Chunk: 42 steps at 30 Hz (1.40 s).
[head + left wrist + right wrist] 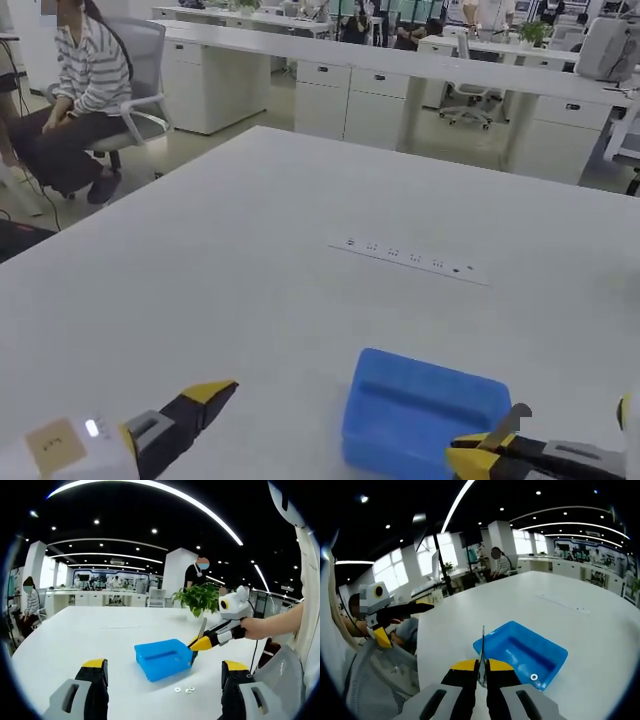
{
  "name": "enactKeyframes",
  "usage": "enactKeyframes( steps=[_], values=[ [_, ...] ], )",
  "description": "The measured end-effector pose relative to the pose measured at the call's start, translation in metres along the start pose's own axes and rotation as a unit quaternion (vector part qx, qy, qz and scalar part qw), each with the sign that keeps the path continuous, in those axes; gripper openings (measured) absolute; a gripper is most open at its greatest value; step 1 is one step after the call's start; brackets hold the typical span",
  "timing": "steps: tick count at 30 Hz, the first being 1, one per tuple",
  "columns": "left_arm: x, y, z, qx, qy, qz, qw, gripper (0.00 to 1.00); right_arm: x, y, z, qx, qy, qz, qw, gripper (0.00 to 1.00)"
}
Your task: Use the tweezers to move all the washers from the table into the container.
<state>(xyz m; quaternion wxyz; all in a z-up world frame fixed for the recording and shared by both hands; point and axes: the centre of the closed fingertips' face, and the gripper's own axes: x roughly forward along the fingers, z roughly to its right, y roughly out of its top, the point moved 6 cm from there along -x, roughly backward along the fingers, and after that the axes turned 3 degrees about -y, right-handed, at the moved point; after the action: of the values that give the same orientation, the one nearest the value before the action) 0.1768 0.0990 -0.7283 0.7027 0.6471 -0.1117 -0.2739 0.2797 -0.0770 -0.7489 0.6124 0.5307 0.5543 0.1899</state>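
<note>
right gripper (481, 666) fingers clamped on tweezers (483, 647) by container (542, 647); left gripper (165, 665) fingers apart; washers (188, 690) on table (75, 640)

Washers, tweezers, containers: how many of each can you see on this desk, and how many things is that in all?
Blue container: 1
Tweezers: 1
Washers: 4, that is 3 on the table and 1 in the container
Total: 6

Bright even ceiling lighting, soft shadows; gripper views bend at edges.
</note>
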Motion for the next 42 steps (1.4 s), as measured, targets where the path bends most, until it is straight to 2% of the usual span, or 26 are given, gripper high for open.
enactKeyframes(
  steps=[7, 12, 16, 23, 33, 37, 42],
  values=[
    [0.0, 0.0, -0.001, 0.0, 0.004, -0.001, 1.0, 0.96, 0.0, 0.013, 0.007, 0.006, 0.012, -0.003, 0.9999, 0.03],
    [0.0, 0.0, -0.001, -0.002, 0.001, -0.001, 1.0, 0.96, 0.004, 0.021, 0.019, 0.005, 0.005, -0.005, 1.0, 0.03],
    [0.0, 0.0, -0.001, -0.001, 0.001, -0.003, 1.0, 0.95, 0.01, 0.026, 0.032, 0.024, -0.004, 0.003, 0.9997, 0.03],
    [-0.001, -0.001, -0.001, -0.001, 0.003, -0.005, 1.0, 0.95, 0.022, 0.024, 0.047, 0.057, -0.022, -0.004, 0.9981, 0.03],
    [-0.001, -0.001, -0.002, -0.002, 0.004, -0.007, 1.0, 0.95, 0.037, 0.013, 0.061, 0.048, -0.041, -0.03, 0.9975, 0.03],
    [0.0, -0.001, -0.002, -0.001, 0.003, -0.008, 1.0, 0.95, 0.041, 0.01, 0.069, 0.026, -0.054, -0.037, 0.9975, 0.03],
    [0.0, -0.002, -0.002, 0.003, 0.002, -0.013, 0.9999, 0.95, 0.048, 0.005, 0.071, 0.018, -0.052, -0.049, 0.9973, 0.03]
  ],
)
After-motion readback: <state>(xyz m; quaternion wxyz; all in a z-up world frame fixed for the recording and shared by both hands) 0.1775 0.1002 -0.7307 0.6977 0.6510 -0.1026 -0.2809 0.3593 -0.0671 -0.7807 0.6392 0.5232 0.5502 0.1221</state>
